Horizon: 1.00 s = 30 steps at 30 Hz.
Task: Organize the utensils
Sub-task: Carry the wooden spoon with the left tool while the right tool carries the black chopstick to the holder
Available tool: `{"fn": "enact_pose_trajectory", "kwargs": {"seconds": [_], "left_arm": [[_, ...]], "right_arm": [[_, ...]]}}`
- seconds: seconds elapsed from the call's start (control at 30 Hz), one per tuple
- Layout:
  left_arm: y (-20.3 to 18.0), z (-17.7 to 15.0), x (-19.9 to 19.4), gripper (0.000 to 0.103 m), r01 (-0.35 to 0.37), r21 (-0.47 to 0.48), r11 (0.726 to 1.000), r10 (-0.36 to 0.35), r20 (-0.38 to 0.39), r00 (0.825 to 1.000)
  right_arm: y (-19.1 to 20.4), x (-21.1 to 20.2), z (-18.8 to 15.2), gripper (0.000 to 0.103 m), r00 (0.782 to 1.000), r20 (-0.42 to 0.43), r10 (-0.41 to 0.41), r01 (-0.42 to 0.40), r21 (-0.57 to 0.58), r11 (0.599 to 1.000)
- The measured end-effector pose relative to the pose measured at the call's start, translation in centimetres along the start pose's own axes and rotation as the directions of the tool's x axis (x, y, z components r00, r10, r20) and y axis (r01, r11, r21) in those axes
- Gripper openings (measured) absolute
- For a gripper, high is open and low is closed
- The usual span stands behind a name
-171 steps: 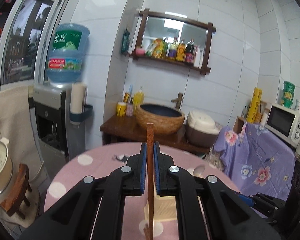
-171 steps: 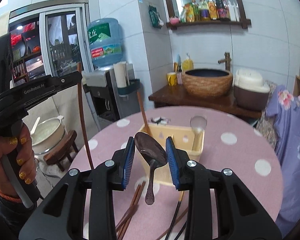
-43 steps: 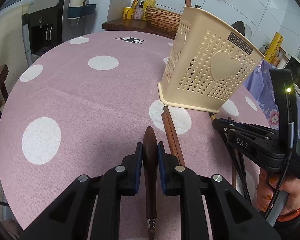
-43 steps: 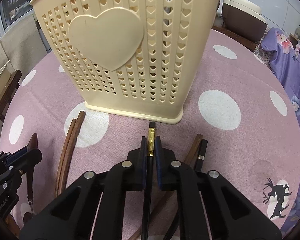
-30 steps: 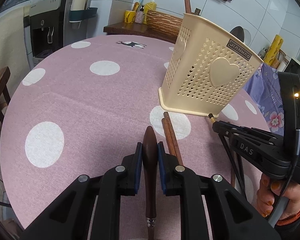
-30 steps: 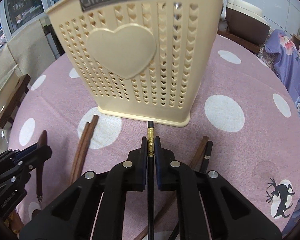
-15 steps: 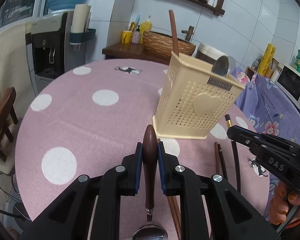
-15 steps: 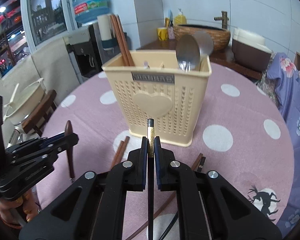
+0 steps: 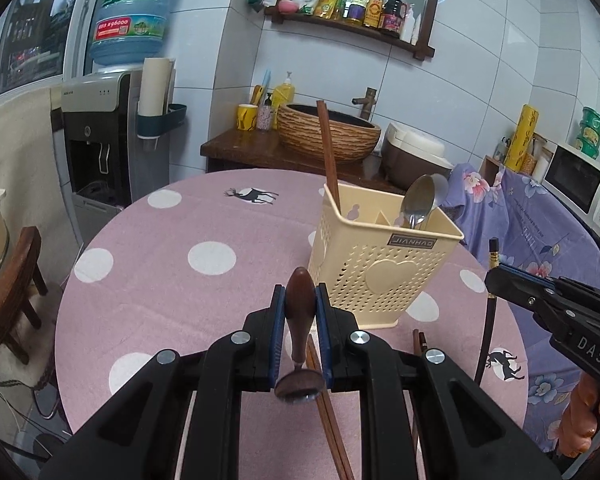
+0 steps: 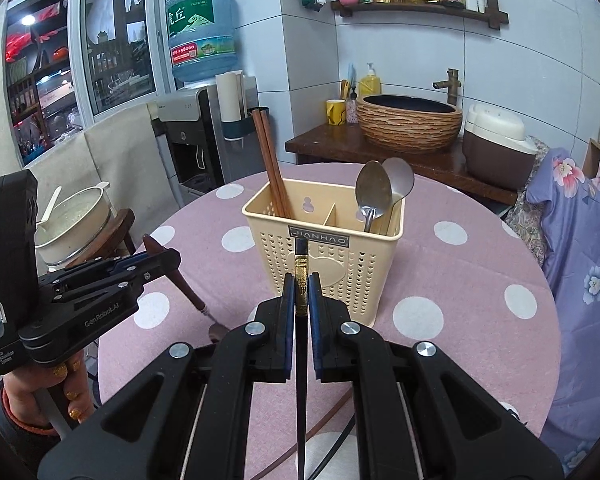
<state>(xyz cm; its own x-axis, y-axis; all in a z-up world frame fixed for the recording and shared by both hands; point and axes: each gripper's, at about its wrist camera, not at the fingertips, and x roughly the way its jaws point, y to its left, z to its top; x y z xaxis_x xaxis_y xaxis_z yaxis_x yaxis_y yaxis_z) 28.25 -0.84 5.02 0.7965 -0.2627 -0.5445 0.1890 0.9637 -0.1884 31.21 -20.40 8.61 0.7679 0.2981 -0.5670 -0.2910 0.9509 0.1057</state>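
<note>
left gripper (image 9: 300,312): jaws pinching the brown wooden handle of a spoon (image 9: 299,320); handle end sticks up past the blue pads, bowl hangs low, near the camera. Spoon is off the desk.
right gripper (image 10: 299,300): jaws pressed together on a black chopstick (image 10: 301,272) with a gold band near its top; top end pokes up past the pads, the rest runs down toward the camera.
cross view: in the left wrist view the right gripper (image 9: 500,278) sits at the right edge, chopstick upright in it, lower end hanging over the desk. In the right wrist view the left gripper (image 10: 162,260) sits at the left, spoon slanting down and right from it.
hands: a hand (image 10: 56,392) with gold nail polish wraps the left grip; fingers of the other hand (image 9: 584,408) show at the lower right of the left wrist view.
holder (image 10: 324,248): cream plastic, perforated, heart on the front, upright mid-desk, beyond both grippers. Divider splits it into left and right compartments.
holder contents: two brown chopsticks (image 10: 270,164) lean in the left compartment; two metal spoons (image 10: 376,192) stand bowl-up in the right one.
desk (image 9: 148,280): round, pink cloth with white dots and small deer prints.
loose items: brown chopsticks (image 9: 328,408) lie on the cloth near the holder's base, partly hidden behind the left gripper; more dark sticks (image 9: 419,344) to the right of them, count unclear.
</note>
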Motion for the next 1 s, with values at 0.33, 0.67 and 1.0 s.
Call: {"fn": "enact_pose_trajectory", "kwargs": {"seconds": [0.33, 0.67, 1.0], "left_arm": [[-0.3, 1.4, -0.6, 0.016, 0.023, 0.004, 1.0, -0.023, 0.029, 0.999], [-2.0, 5.4, -2.9, 0.016, 0.107, 0.041, 0.993, -0.11, 0.077, 0.991], [-5.3, 12.9, -6.0, 0.016, 0.09, 0.104, 0.99, -0.112, 0.221, 0.969]], "right_arm": [[-0.2, -1.0, 1.1, 0.008, 0.999, 0.014, 0.04, -0.04, 0.02, 0.999], [0.4, -3.3, 5.1, 0.008, 0.995, 0.076, 0.063, -0.064, 0.008, 0.998], [0.6, -6.7, 13.8, 0.008, 0.978, 0.207, 0.01, -0.008, -0.011, 1.0]]}}
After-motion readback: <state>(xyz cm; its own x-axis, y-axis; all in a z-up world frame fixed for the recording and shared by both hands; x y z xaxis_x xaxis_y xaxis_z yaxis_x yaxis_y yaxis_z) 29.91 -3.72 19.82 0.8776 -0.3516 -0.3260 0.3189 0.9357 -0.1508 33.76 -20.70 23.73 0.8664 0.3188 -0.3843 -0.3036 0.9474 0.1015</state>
